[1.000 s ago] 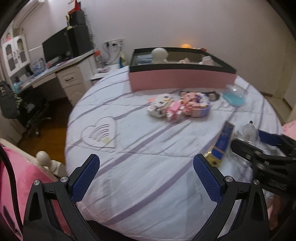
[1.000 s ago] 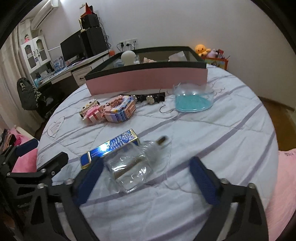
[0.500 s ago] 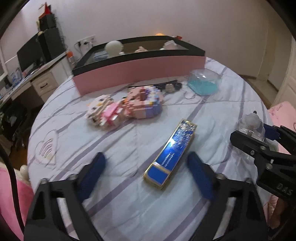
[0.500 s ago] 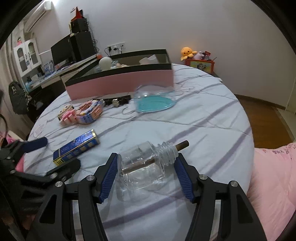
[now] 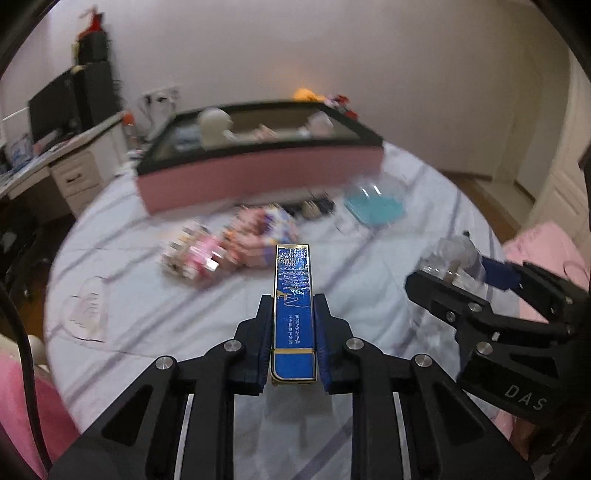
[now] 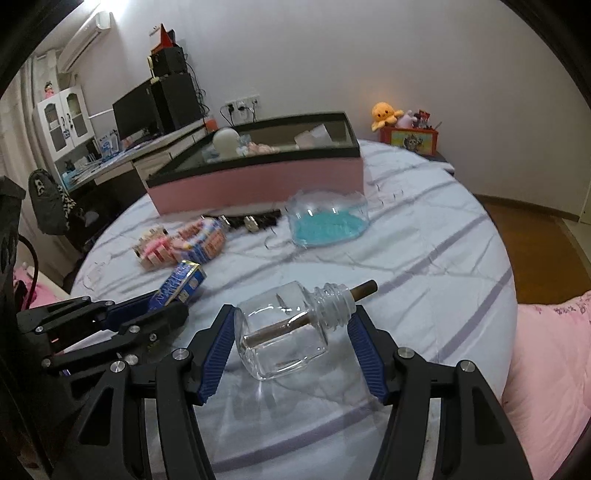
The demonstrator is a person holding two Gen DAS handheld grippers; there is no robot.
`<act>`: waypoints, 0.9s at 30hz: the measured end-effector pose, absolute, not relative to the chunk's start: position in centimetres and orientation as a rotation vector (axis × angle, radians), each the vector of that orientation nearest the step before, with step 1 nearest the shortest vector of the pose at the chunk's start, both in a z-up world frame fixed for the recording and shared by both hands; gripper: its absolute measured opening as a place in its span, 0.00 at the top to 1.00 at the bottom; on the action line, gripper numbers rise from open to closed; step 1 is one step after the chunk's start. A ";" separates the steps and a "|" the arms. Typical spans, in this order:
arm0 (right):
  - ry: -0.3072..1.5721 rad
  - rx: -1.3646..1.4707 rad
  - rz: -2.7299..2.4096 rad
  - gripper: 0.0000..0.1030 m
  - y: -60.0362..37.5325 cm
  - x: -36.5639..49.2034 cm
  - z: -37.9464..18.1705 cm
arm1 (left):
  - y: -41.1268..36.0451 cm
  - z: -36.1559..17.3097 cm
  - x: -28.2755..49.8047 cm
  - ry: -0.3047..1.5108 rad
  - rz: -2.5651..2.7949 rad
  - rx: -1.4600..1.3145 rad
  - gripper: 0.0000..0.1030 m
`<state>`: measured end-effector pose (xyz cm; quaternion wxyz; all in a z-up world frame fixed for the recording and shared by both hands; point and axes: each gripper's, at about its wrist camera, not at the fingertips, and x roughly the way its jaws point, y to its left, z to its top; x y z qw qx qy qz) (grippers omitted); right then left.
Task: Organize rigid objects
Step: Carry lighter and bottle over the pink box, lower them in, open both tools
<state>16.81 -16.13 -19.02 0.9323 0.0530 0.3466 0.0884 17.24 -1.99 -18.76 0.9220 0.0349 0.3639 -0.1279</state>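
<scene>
Left gripper (image 5: 294, 325) clamped on long blue box (image 5: 293, 306), box lifted above striped bed (image 5: 184, 314), pointing toward pink tray (image 5: 258, 177). Block toys (image 5: 229, 247) midway between. Right gripper (image 6: 291, 332) pinches clear glass bottle (image 6: 284, 332) lying sideways, stick through neck, blue dish (image 6: 327, 221) beyond.

pink box (image 5: 258, 177) motion-blurred, block toys (image 5: 229, 243) smeared — contents indistinct

A home bedroom: a round bed (image 6: 424, 258) with a striped white quilt fills the middle. Beside it stand a desk (image 6: 122, 158) carrying a computer monitor (image 6: 135, 110), a white glass-door cabinet (image 6: 62, 118), a wall-mounted air conditioner (image 6: 86, 35), and an orange plush octopus (image 6: 386, 114).
</scene>
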 end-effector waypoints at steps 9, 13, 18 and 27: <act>0.551 0.091 0.226 0.39 -13.9 16.5 -13.7 | -0.2 -12.5 15.3 0.528 -0.175 0.052 0.80; 0.476 0.067 0.217 0.39 -13.2 16.4 -11.2 | 0.8 -10.7 15.6 0.470 -0.164 0.028 0.80; 0.415 0.034 0.194 0.39 -12.5 17.2 -9.2 | 1.2 -9.3 16.8 0.421 -0.155 0.028 0.80; 0.407 0.030 0.202 0.39 -12.5 22.6 -7.4 | 1.3 -8.2 24.0 0.452 -0.193 0.041 0.80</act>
